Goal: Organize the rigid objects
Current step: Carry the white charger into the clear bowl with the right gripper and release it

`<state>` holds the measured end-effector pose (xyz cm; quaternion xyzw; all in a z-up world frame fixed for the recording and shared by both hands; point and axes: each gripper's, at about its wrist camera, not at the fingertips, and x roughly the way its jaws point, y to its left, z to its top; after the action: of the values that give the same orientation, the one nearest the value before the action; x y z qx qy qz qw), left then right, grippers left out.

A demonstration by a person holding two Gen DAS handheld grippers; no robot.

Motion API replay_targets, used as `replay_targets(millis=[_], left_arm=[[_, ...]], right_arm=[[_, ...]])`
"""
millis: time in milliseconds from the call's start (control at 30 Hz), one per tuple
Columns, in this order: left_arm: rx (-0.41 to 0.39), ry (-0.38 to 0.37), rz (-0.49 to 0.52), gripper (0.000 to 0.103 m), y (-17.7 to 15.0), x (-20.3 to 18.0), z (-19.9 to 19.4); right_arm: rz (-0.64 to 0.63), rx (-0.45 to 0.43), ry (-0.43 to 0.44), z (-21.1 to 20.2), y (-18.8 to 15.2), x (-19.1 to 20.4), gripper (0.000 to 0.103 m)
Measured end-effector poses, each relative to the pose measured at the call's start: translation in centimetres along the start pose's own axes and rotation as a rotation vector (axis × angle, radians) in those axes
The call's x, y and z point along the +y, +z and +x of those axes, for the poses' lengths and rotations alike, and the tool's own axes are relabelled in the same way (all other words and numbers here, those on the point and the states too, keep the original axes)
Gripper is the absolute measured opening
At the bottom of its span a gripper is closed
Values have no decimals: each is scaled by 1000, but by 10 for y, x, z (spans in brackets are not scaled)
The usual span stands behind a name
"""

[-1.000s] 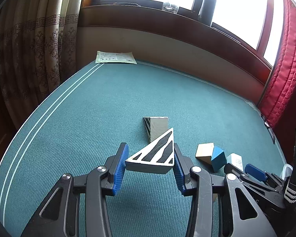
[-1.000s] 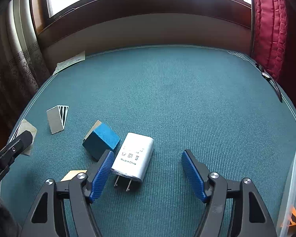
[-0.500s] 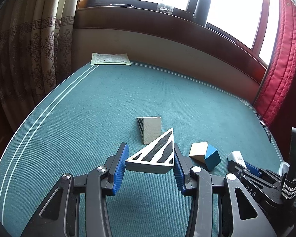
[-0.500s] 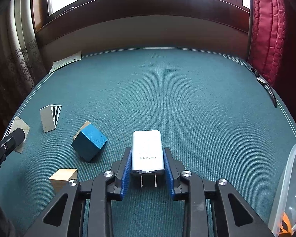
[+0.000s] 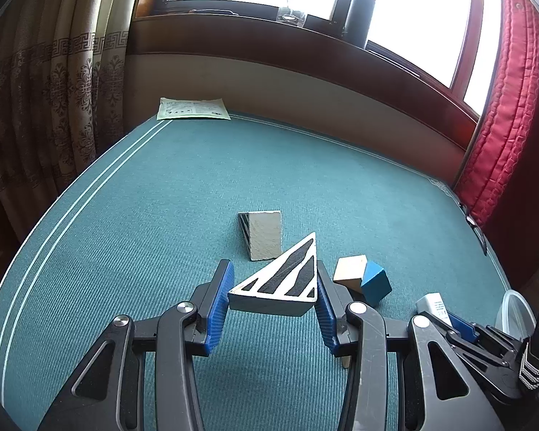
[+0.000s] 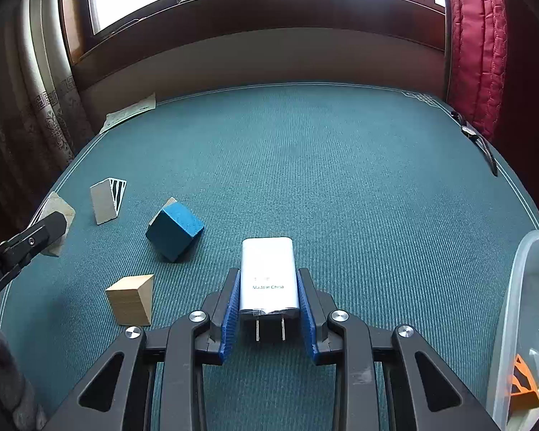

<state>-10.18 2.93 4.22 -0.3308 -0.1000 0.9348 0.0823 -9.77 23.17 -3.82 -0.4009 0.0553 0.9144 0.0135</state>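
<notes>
Left wrist view: the left tool (image 5: 273, 296) is partly closed, its blue pads (image 5: 220, 303) pressed on either side of a striped triangular block (image 5: 282, 287), black and white on its top face. The block is held clear of the green counter (image 5: 133, 237). Beyond it a second striped wedge (image 5: 262, 234) stands on the counter. To the right a plain wooden block (image 5: 349, 274) and a blue cube (image 5: 375, 283) sit touching each other. Farther right, the white charger (image 5: 433, 305) shows in the right tool (image 5: 449, 318), partly hidden by it. A printed paper sheet (image 5: 193, 109) lies at the far left corner of the counter. The rim of a clear plastic container (image 5: 510, 309) appears at the right edge.

Right wrist view: the right tool (image 6: 268, 309) is closed tight on the white charger (image 6: 268, 273), gripped at its sides, plug prongs pointing back towards the camera. The blue cube (image 6: 174, 230) rests tilted on the counter (image 6: 341, 179) to the left, with a wooden piece just behind it. A separate wooden wedge (image 6: 131, 300) stands nearer, left of the tool. The second striped wedge (image 6: 107, 199) stands farther left. The clear plastic container (image 6: 521, 305) sits at the right edge, with an orange item (image 6: 523, 380) inside. The left tool's finger (image 6: 21, 248) enters at the left edge, in front of the block it holds.
</notes>
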Motion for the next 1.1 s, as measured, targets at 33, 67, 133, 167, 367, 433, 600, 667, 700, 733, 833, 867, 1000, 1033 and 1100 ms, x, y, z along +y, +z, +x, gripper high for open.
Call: replay_targets(millis=[33, 67, 133, 167, 367, 433, 600, 667, 700, 733, 833, 867, 1000, 1033, 1100], left_arm=[[0, -2, 3, 44, -1, -1, 0], [0, -4, 6, 44, -1, -2, 0], [-1, -9, 10, 44, -2, -3, -1], [-1, -12, 13, 44, -2, -4, -1], [-8, -36, 27, 44, -5, -10, -5], [-4, -53, 29, 44, -6, -12, -5], [1, -67, 47, 44, -9, -18, -6], [1, -71, 52, 44, -9, -19, -6], [1, -73, 53, 44, -10, -20, -6], [0, -74, 55, 44, -10, -20, -6], [0, -75, 59, 44, -11, -21, -6], [1, -75, 59, 44, -12, -20, -6], [5, -71, 64, 44, -13, -21, -5], [6, -71, 65, 44, -14, -22, -4], [6, -71, 67, 44, -15, -23, -4]], right_arm=[[2, -1, 2, -2, -1, -1, 32], [4, -3, 4, -5, -2, -2, 32], [9, -9, 5, -11, -5, -4, 32], [13, -12, 6, -14, -6, -5, 32], [39, -38, -8, -33, -11, -15, 32], [51, -46, -15, -39, -12, -19, 32], [79, -74, -38, -56, -14, -31, 32], [93, -84, -52, -62, -15, -37, 32], [101, -89, -60, -65, -16, -41, 32], [109, -94, -69, -68, -17, -45, 32], [136, -107, -96, -77, -20, -58, 32], [146, -112, -106, -81, -20, -63, 32], [189, -132, -150, -93, -23, -84, 32], [199, -136, -161, -96, -23, -89, 32], [219, -143, -183, -100, -24, -101, 32]])
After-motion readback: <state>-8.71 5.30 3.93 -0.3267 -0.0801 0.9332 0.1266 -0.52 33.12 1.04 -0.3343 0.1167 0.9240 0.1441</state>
